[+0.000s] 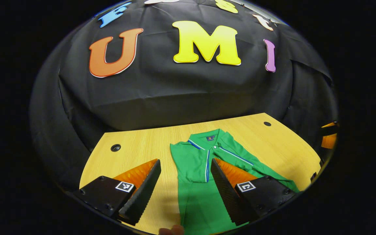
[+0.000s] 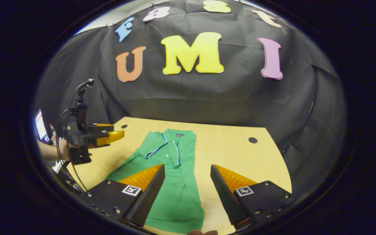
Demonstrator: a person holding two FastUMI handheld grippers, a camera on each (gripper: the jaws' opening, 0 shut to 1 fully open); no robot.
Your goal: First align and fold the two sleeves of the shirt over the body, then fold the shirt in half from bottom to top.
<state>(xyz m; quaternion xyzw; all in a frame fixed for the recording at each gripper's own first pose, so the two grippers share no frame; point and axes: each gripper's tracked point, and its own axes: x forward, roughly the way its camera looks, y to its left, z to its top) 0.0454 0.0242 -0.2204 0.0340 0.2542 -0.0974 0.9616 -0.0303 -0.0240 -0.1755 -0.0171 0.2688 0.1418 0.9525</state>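
Left claw (image 1: pixel 185 182): fingers apart, empty, above shirt (image 1: pixel 204 163). Right claw (image 2: pixel 188 186): apart, empty. Shirt: flat on worktop (image 1: pixel 135 147), one sleeve folded. Risk: uneven pinch bunches remaining sleeve.

A recording booth: black cloth wall (image 1: pixel 181 94) draped behind a bare wooden counter (image 1: pixel 142 147) with cable holes (image 1: pixel 115 147).

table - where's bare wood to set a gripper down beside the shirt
Bare table lies between the green shirt and the cable hole. Another patch sits between the shirt's edge and the other hole. The middle is crowded by shirt.
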